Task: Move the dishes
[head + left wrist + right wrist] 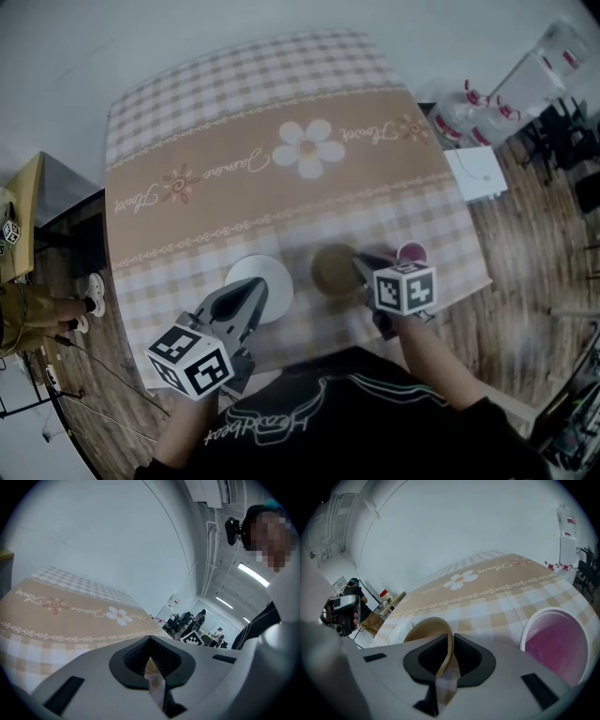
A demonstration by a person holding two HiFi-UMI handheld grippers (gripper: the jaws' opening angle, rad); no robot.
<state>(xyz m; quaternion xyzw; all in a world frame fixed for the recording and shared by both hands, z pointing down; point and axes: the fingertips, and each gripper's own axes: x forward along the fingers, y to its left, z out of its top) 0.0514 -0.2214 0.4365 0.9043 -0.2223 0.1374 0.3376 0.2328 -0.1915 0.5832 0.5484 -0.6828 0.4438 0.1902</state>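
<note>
A tan bowl [333,270] sits near the table's front edge, and my right gripper [361,265] is shut on its right rim. In the right gripper view the bowl's thin rim [436,632] runs between the closed jaws of the right gripper [445,660]. A white plate [272,277] lies left of the bowl, with my left gripper [253,295] over its near-left part. The left gripper [152,667] is shut in its own view, with only a sliver of cloth showing through the slit. A pink cup [412,252] with a white rim [534,620] stands right of the bowl.
The table wears a beige checked cloth [281,187] with a daisy print [307,148]. Its front edge is just under my grippers. White containers with red parts [469,117] stand on the floor at the right. Another person [42,305] stands at the left.
</note>
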